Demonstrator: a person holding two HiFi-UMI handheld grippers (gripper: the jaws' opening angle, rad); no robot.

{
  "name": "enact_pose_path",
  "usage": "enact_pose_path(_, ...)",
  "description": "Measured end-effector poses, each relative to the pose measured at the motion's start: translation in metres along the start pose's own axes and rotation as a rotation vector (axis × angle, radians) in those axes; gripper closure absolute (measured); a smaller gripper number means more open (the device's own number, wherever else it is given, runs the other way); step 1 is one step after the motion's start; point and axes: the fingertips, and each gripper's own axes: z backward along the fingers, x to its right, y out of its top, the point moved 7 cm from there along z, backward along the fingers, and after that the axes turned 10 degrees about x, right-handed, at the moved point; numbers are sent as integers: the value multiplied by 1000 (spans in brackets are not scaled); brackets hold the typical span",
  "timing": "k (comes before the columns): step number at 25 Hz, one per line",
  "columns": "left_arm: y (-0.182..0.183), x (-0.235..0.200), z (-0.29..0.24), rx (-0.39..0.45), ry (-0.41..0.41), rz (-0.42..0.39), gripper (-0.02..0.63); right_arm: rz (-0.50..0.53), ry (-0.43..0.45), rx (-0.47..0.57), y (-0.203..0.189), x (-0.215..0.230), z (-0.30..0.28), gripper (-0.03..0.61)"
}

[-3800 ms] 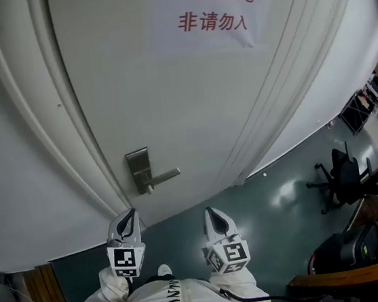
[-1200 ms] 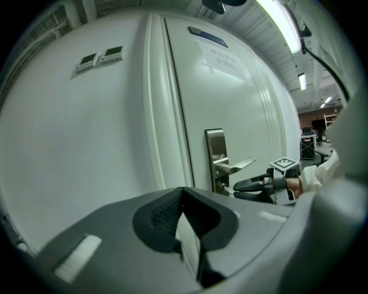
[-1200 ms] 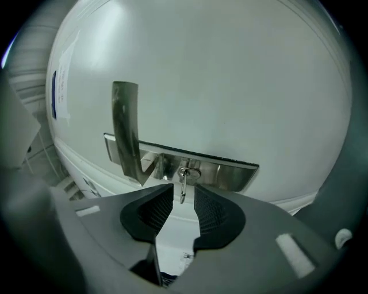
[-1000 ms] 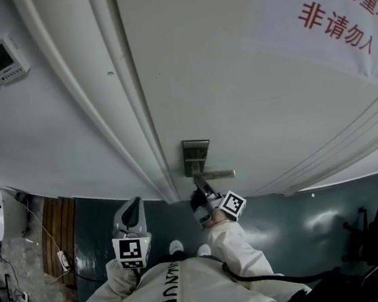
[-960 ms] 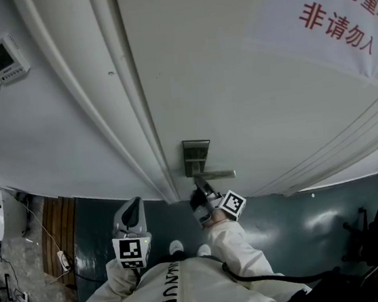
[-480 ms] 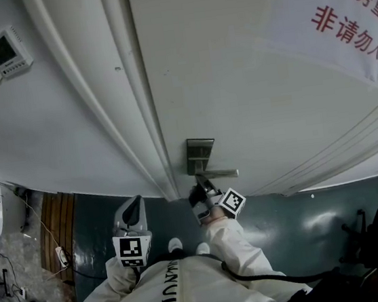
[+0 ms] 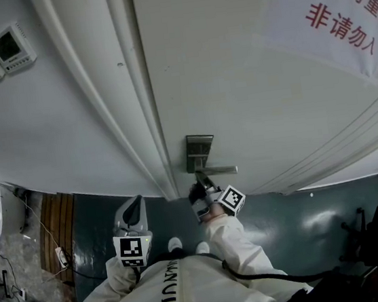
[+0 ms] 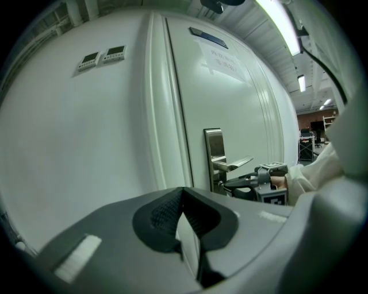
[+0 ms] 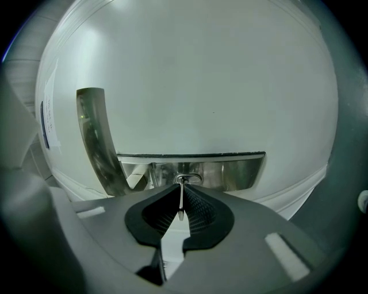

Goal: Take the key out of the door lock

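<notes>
Risen to the lock [image 7: 199, 151], right gripper [image 7: 199, 175] pinches the half-hidden key [image 9: 181, 201]; left gripper [image 7: 135, 201] jaws closed

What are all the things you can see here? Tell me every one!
door: one, white, middle.
lock plate: one, silver, on the door's edge.
lever handle: one, silver, on the lock plate.
key: one, silver, in the lock plate below the handle.
paper sign: one, white with red writing, on the door, upper right.
wall panels: two, white, upper left wall.
floor: dark green, below.
left gripper: one, grey, jaws together, empty, away from the door.
right gripper: one, grey, closed on the key.
</notes>
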Motion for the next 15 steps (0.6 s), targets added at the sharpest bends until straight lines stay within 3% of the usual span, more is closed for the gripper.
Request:
enact_pose_path(7, -1, 1, 6, 4, -2, 0, 614, -2, 9, -23, -21, 10, 41, 556)
enact_pose_path(15, -1, 10, 6, 14, -23, 5, 614, 95, -9, -45, -17, 6, 66, 555)
